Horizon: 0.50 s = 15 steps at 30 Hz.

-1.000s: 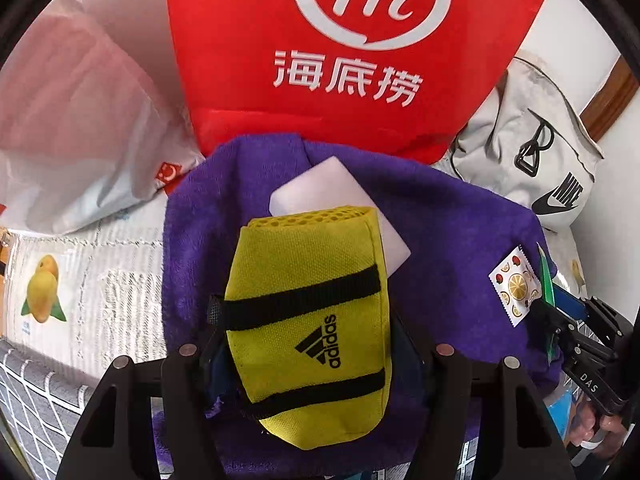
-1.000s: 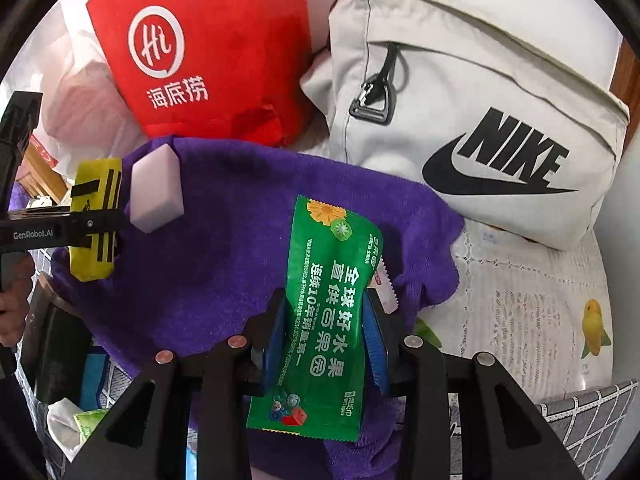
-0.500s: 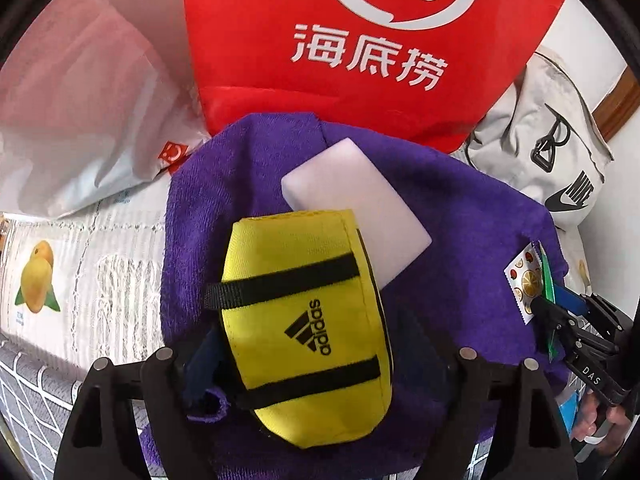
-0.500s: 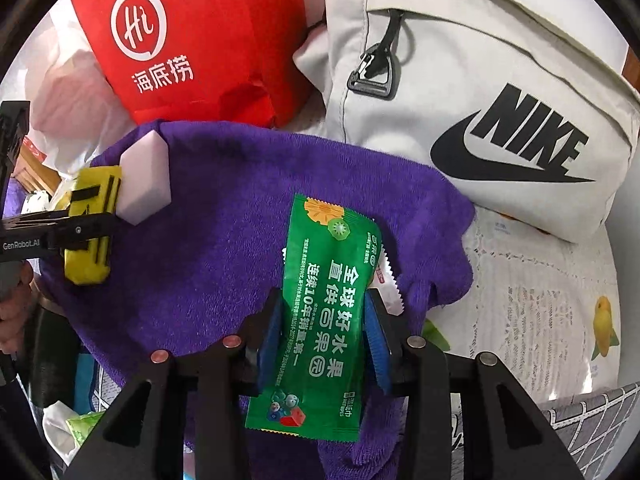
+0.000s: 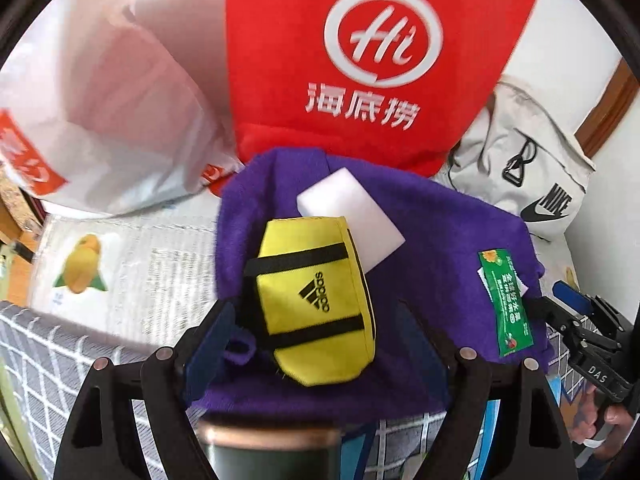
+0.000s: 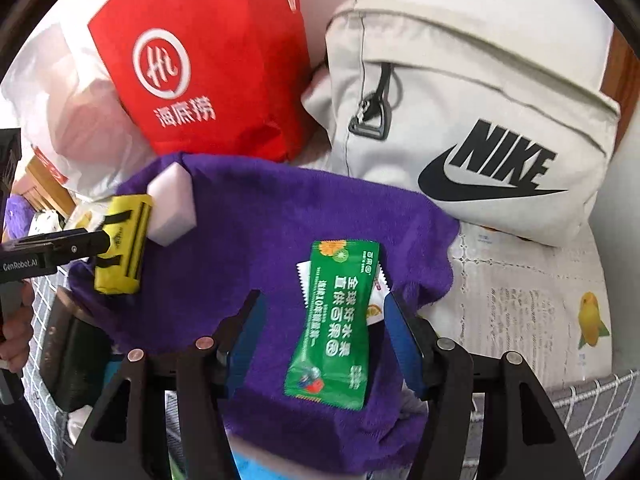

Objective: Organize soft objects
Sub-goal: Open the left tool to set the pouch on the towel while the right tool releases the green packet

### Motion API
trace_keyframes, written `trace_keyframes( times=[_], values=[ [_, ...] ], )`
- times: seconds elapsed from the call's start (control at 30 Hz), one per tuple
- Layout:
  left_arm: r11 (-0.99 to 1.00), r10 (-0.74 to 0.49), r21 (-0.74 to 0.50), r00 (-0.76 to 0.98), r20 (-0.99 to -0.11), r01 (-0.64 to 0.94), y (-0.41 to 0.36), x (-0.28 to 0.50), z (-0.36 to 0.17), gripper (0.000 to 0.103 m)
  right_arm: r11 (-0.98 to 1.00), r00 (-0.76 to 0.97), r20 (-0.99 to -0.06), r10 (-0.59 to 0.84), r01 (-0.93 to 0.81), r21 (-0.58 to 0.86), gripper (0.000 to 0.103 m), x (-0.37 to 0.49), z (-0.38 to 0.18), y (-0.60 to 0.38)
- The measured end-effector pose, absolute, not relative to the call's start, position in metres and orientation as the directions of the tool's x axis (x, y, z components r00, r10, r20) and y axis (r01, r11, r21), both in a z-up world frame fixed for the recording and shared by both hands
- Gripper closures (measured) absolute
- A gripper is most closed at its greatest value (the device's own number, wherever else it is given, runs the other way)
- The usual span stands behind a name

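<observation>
A yellow Adidas pouch [image 5: 316, 300] lies on a purple towel [image 5: 440, 248], leaning over a white sponge block [image 5: 352, 208]. My left gripper [image 5: 316, 332] is open, its fingers standing clear on either side of the pouch's near end. In the right wrist view a green snack packet [image 6: 340, 320] rests on the towel [image 6: 256, 232] over a small white sachet [image 6: 378, 284]. The jaws of my right gripper [image 6: 324, 332] are opening, the packet lying loose between them. The pouch [image 6: 120, 244] and sponge [image 6: 172, 208] show at the left there.
A red shopping bag [image 5: 360, 60] and a grey Nike bag [image 6: 480, 120] stand behind the towel. A white plastic bag [image 5: 100, 112] lies at the back left. A fruit-print cloth [image 6: 540, 300] covers the surface. A dark round can [image 5: 272, 444] sits below my left gripper.
Both grippers have widened and let go. The pouch and the green packet now lie free on the towel, and both grippers have drawn back and up.
</observation>
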<state>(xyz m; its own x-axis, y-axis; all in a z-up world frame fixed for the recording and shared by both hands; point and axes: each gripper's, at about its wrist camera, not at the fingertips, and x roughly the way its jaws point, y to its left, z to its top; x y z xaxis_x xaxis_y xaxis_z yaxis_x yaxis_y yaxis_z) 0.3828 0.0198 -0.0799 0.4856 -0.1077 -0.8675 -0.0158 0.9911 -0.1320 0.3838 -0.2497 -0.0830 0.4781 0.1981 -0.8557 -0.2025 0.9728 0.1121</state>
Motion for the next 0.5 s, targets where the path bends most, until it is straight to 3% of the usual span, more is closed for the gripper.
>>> trace_keyframes(
  times=[0.2, 0.5],
  values=[
    [0.999, -0.048, -0.04, 0.585, -0.81, 0.026, 0.019, 0.336, -0.045, 0.022, 0.97, 0.521, -0.826, 0.216, -0.214, 0.118, 0.042, 0.352, -0.065, -0.243],
    [0.999, 0.035, 0.04, 0.628, -0.777, -0.006, 0.016, 0.276, -0.035, 0.022, 0.967, 0.559, -0.795, 0.234, -0.217, 0.131, 0.042, 0.299, -0.049, -0.237]
  ],
)
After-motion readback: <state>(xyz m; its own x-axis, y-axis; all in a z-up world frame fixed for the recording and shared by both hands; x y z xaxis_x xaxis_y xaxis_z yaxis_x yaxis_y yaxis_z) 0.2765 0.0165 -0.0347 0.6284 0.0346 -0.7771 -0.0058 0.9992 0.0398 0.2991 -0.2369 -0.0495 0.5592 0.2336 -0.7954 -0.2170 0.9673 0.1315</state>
